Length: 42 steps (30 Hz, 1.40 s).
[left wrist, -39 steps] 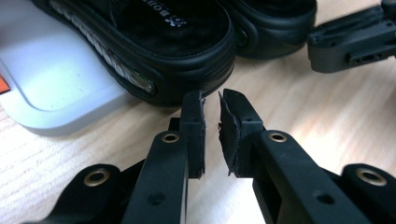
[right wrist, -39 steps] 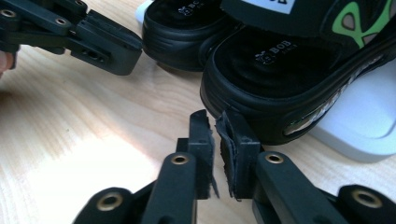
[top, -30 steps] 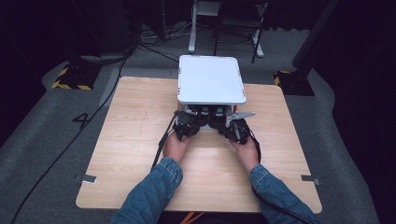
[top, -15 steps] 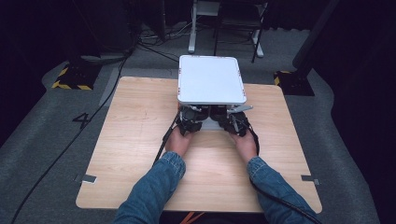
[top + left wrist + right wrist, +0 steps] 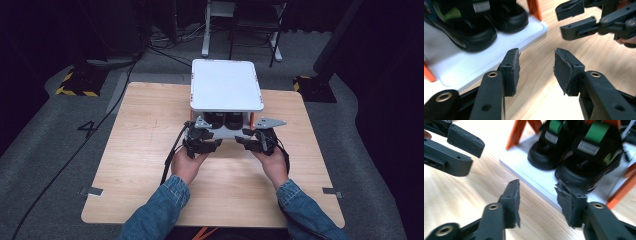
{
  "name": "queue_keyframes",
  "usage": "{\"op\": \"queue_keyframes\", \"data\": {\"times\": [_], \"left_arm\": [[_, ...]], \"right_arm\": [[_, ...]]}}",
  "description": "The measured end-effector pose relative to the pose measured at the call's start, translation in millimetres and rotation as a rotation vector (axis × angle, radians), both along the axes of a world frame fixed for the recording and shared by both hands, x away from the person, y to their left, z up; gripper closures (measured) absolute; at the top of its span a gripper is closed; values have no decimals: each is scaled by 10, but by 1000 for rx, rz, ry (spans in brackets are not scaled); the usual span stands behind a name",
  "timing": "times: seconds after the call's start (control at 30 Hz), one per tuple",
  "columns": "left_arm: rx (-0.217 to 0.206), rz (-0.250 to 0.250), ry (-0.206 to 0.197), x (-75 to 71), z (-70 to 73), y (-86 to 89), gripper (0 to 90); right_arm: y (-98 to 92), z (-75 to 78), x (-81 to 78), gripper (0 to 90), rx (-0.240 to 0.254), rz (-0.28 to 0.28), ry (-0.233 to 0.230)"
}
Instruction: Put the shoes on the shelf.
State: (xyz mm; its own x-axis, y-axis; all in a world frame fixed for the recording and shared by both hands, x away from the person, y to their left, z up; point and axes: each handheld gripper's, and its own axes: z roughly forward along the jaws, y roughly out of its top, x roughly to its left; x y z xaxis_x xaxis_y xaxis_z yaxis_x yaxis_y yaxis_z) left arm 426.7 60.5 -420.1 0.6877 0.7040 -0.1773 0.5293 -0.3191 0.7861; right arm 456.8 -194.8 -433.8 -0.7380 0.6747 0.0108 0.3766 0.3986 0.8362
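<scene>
- Shoes: pair of black shoes (image 5: 224, 120) on white two-tier rack's lower shelf (image 5: 456, 66), toes facing near, just beyond both hand-held grippers.
- Left hand-held gripper (image 5: 202, 141) and right hand-held gripper (image 5: 255, 141): jaws just opened, empty, equally near.

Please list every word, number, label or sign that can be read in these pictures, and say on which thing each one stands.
"4": a white number on the grey floor, left of the table.
Grey labels on the black shoes that stand on the white shelf: they carry print, too blurred to read.
Yellow and black hazard stripes on the floor: a marking with no words.
</scene>
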Motion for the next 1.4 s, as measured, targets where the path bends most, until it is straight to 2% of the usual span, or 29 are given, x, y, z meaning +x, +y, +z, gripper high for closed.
{"op": "queue_keyframes", "data": {"times": [0.13,0.2,0.23,0.27,0.33,0.37,0.4,0.5,0.57,0.6,0.63,0.7,0.8,0.93,0.97,1.07,1.13,1.2,1.27,1.37,1.4], "left_arm": [[11,-1,-44,-171,127,152,506],[8,3,-49,-209,143,204,476],[10,2,-53,-250,165,280,476],[11,12,-65,-313,194,395,467],[9,16,-74,-343,205,450,466],[5,38,-115,-429,231,615,464],[4,47,-118,-457,243,692,455],[-7,74,-69,-505,258,916,423],[12,98,-63,-532,242,1058,417],[12,98,-63,-532,242,1058,414],[43,118,-61,-550,214,1172,396],[82,135,-45,-567,165,1290,364],[89,149,-30,-588,116,1373,330],[114,193,20,-610,-126,1566,283],[136,205,34,-607,-187,1594,278],[203,218,64,-576,-333,1663,274],[206,221,80,-542,-383,1689,262],[200,202,80,-508,-423,1707,285],[224,203,84,-467,-487,1708,286],[267,212,115,-401,-599,1720,311],[268,218,114,-391,-620,1725,310]], "right_arm": [[-174,216,-128,439,42,1,-9],[-276,311,-185,412,51,1,-10],[-276,311,-185,412,51,1,-10],[-385,386,-243,386,21,-2,-5],[-452,422,-279,382,-10,1,6],[-519,450,-317,372,-20,5,-10],[-576,470,-351,365,-28,2,-32],[-752,507,-437,322,-40,-16,-70],[-868,496,-482,309,-50,-38,-80],[-868,496,-482,309,-50,-38,-80],[-997,450,-505,280,-60,-64,-57],[-1096,397,-503,256,-64,-94,-24],[-1203,332,-495,231,-58,-114,3],[-1355,157,-478,155,-44,-130,28],[-1379,104,-469,156,-47,-137,37],[-1437,-76,-442,154,-66,-140,62],[-1464,-182,-414,155,-89,-143,71],[-1499,-276,-363,151,-109,-174,91],[-1541,-370,-309,150,-116,-215,110],[-1563,-456,-272,148,-126,-237,108],[-1562,-488,-258,146,-136,-240,105]]}}
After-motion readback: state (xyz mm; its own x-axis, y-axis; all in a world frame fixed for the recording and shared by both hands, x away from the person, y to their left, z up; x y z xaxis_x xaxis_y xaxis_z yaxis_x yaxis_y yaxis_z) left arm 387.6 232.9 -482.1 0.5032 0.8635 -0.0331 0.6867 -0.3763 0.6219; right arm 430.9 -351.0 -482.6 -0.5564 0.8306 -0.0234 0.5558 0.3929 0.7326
